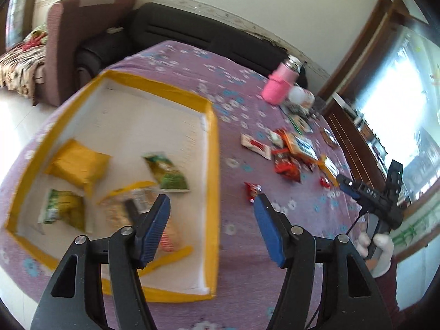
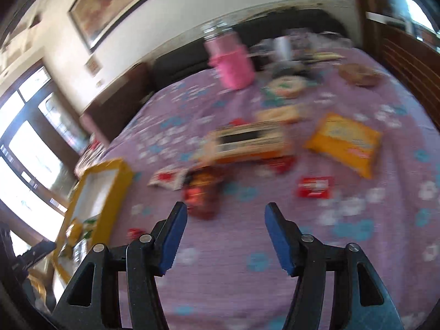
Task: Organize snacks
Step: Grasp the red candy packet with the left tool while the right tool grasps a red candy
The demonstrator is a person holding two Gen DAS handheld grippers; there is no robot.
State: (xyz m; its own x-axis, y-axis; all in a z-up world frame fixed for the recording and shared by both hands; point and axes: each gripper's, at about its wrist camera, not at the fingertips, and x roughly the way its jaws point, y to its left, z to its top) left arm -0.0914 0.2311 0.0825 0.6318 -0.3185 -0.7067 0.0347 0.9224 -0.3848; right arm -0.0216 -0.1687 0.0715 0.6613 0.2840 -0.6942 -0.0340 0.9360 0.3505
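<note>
A shallow white box with a yellow rim [image 1: 211, 148] lies on the purple flowered tablecloth. It holds several snack packs, among them a yellow bag [image 1: 78, 165] and a green bag [image 1: 167, 172]. My left gripper [image 1: 211, 206] is open and empty above the box's near right edge. A pile of loose snacks [image 1: 291, 151] lies to the right, with a small red pack [image 1: 252, 191] nearest. My right gripper [image 2: 226, 214] is open and empty over the cloth, short of a dark red pack [image 2: 202, 192], a red pack [image 2: 315, 187], an orange box [image 2: 247, 143] and a yellow bag [image 2: 345, 143]. The box rim also shows in the right wrist view [image 2: 115, 189].
A pink flask [image 1: 279, 82] [image 2: 232, 60] stands at the table's far side with assorted small items [image 1: 299, 110] beside it. A dark sofa [image 1: 176, 33] runs behind the table. A wooden bench back [image 1: 354, 140] is at the right. The right wrist view is blurred.
</note>
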